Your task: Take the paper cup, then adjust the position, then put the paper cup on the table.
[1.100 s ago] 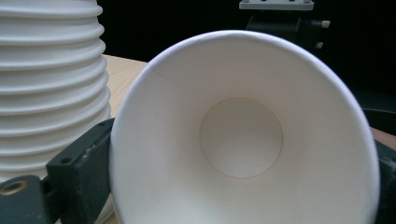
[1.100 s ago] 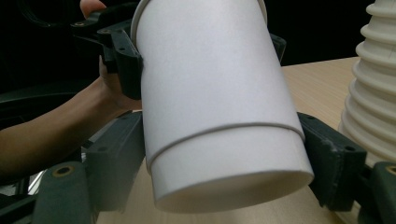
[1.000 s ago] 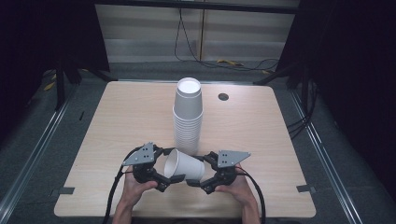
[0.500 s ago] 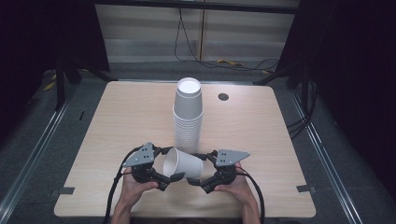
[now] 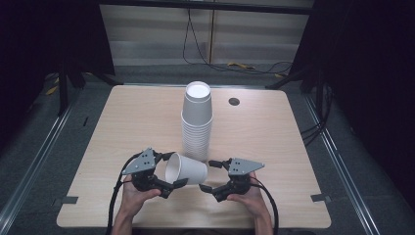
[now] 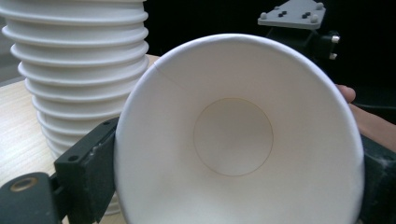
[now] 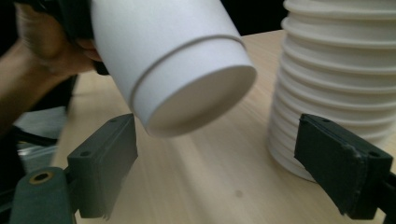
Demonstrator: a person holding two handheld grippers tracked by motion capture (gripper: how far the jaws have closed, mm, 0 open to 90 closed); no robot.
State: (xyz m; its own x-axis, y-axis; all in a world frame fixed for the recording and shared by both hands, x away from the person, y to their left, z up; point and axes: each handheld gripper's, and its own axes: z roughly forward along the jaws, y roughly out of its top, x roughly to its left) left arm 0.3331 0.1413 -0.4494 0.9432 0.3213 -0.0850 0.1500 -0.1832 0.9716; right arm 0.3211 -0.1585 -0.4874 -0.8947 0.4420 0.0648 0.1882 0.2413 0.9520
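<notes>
A white paper cup (image 5: 188,170) lies on its side in the air near the table's front edge, its mouth facing left. My left gripper (image 5: 173,169) is shut on its rim; in the left gripper view the black pads (image 6: 88,172) press both sides of the cup (image 6: 233,140) and I look into it. My right gripper (image 5: 208,175) stands open just right of the cup's base. In the right gripper view the cup's base (image 7: 177,60) hangs above the left jaw, touching neither pad. A tall stack of white cups (image 5: 197,122) stands upside down just behind.
The wooden table (image 5: 122,122) has a small round cable hole (image 5: 234,102) at the back right. The cup stack (image 7: 336,70) stands close beside my right gripper's far jaw. Dark floor and cables surround the table.
</notes>
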